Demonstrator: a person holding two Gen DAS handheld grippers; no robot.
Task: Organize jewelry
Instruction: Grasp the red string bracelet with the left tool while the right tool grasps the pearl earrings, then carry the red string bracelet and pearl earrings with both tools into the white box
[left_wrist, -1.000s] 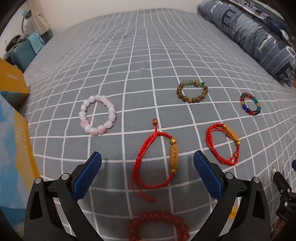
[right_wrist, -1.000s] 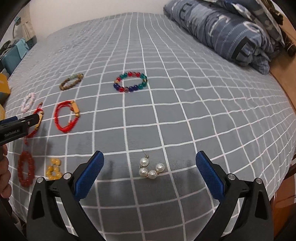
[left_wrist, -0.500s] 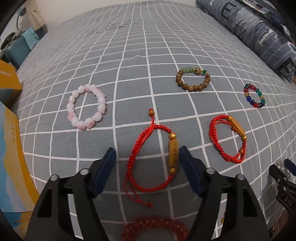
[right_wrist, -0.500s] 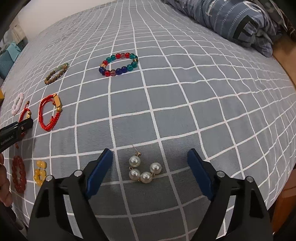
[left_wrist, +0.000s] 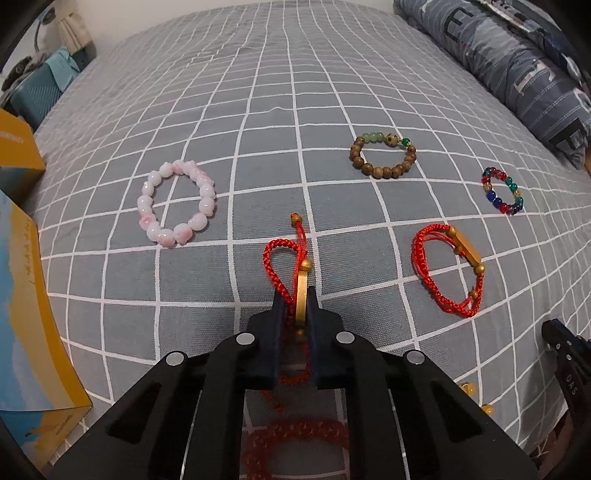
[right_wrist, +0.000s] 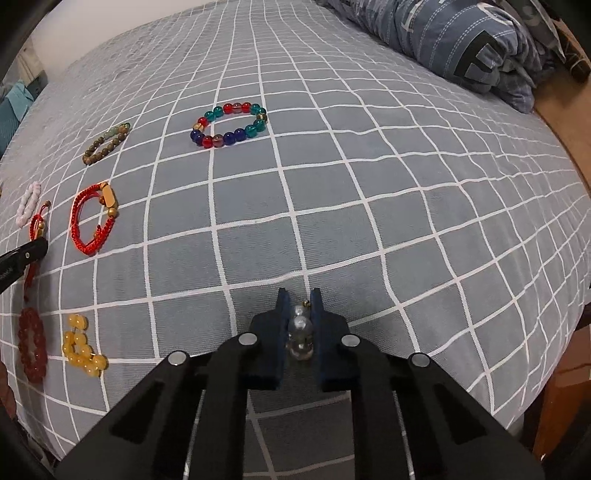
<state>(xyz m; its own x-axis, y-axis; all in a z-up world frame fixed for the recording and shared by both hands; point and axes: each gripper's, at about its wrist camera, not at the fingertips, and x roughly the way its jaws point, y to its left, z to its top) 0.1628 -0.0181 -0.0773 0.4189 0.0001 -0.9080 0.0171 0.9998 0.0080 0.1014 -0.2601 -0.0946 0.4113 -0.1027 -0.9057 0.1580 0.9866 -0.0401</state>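
On the grey checked bed, my left gripper (left_wrist: 295, 306) is shut on a red cord bracelet (left_wrist: 284, 258), its pads pinching the gold bar. My right gripper (right_wrist: 300, 302) is shut on a pearl earring (right_wrist: 300, 326), the pearls squeezed between the blue pads. A second red cord bracelet (left_wrist: 448, 269) lies to the right of the left gripper. Further off lie a pink bead bracelet (left_wrist: 177, 203), a brown wooden bead bracelet (left_wrist: 382, 157) and a multicoloured glass bead bracelet (right_wrist: 229, 125). A dark red bead bracelet (right_wrist: 32, 345) and yellow beads (right_wrist: 83, 350) lie near the bed's front edge.
A folded blue quilt (right_wrist: 469, 40) lies at the far right of the bed. A yellow and blue box (left_wrist: 26, 314) stands at the left edge. The bed's right edge drops to a wooden frame (right_wrist: 565, 391). The left gripper's tip (right_wrist: 22, 256) shows at the right wrist view's left.
Both grippers went from wide open to shut. The left one closed on the red cord bracelet's gold bar, bunching the cord; the right one closed on the pearl earring.
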